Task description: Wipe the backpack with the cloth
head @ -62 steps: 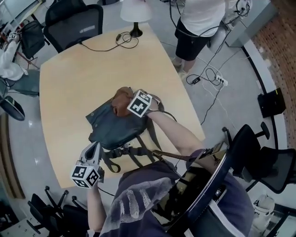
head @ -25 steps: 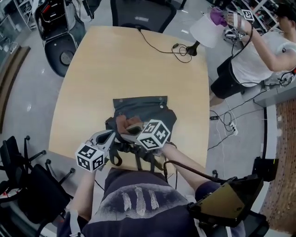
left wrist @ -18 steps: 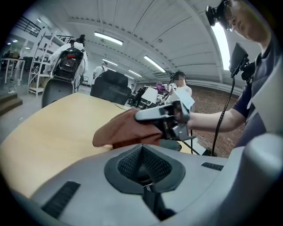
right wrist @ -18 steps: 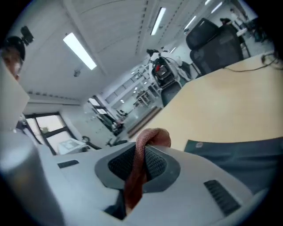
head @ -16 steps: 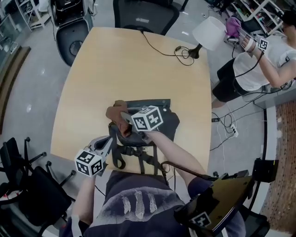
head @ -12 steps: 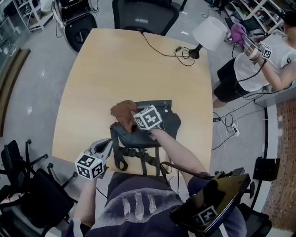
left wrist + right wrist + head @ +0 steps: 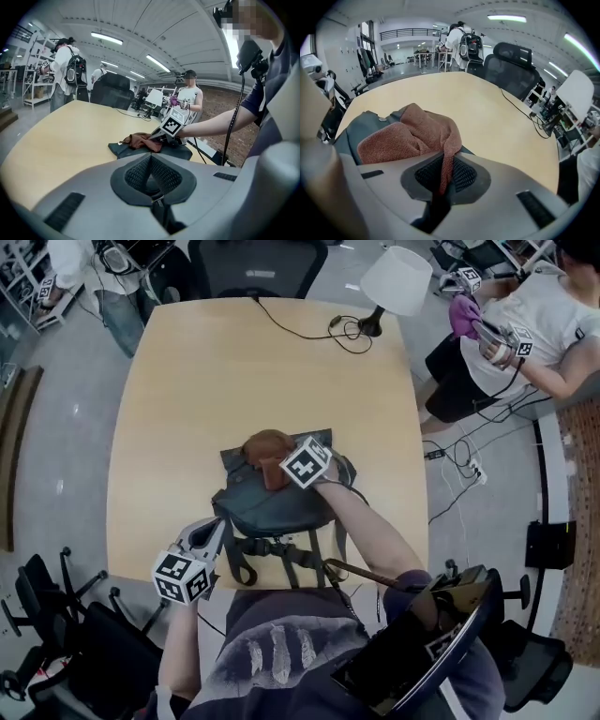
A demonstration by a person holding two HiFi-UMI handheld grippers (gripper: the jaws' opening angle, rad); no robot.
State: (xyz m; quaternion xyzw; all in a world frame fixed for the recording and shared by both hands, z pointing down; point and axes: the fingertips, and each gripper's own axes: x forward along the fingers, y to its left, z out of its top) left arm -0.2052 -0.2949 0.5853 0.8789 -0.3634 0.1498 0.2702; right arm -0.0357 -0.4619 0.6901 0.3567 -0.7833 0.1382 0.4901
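A dark backpack lies flat on the wooden table, straps toward me. A brown cloth rests on its far edge. My right gripper is shut on that cloth; in the right gripper view the cloth runs down between the jaws of the right gripper, with the backpack beneath. My left gripper sits at the backpack's near left corner by a strap. In the left gripper view the left gripper is shut with nothing seen between its pads, and the cloth and backpack lie ahead.
A white lamp and a black cable are at the table's far end. A person with grippers stands at the right. An office chair is beyond the table, and more chairs are at the near left.
My right gripper has dragged the cloth from the backpack's near left part to its far edge. The left gripper has stayed by the near left corner. My head view has shifted.
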